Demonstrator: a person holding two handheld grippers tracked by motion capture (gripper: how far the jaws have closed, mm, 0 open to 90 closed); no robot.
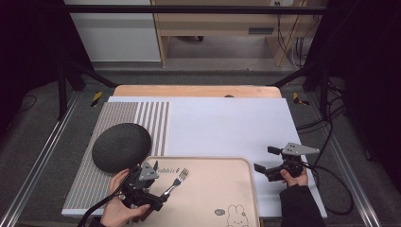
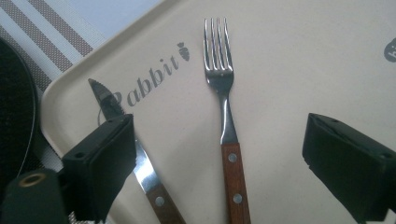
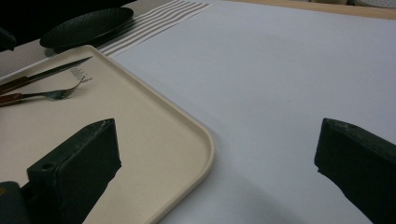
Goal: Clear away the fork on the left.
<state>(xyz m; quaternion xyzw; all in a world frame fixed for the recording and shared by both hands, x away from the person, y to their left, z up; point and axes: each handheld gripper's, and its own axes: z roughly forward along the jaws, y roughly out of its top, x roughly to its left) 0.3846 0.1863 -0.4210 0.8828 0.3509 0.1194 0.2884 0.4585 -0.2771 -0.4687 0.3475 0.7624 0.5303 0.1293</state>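
Note:
A fork point(image 2: 227, 107) with a wooden handle lies on the beige rabbit-print tray point(image 1: 227, 194), tines pointing away from me. A knife point(image 2: 142, 170) with the same kind of handle lies just to its left, partly hidden behind one jaw. My left gripper point(image 2: 217, 137) hovers over the fork's handle, open, its jaws wide on either side and not touching the fork. In the high view the left gripper point(image 1: 158, 196) sits at the tray's near left corner. My right gripper point(image 1: 265, 159) is open over the white sheet, just right of the tray, with nothing between its jaws.
A dark round plate point(image 1: 121, 146) rests on a striped placemat point(image 1: 151, 120) left of the tray. A white sheet point(image 1: 227, 123) covers the table's middle and right. Cables trail off the right edge. The tray's rounded corner point(image 3: 205, 140) lies near the right gripper's left jaw.

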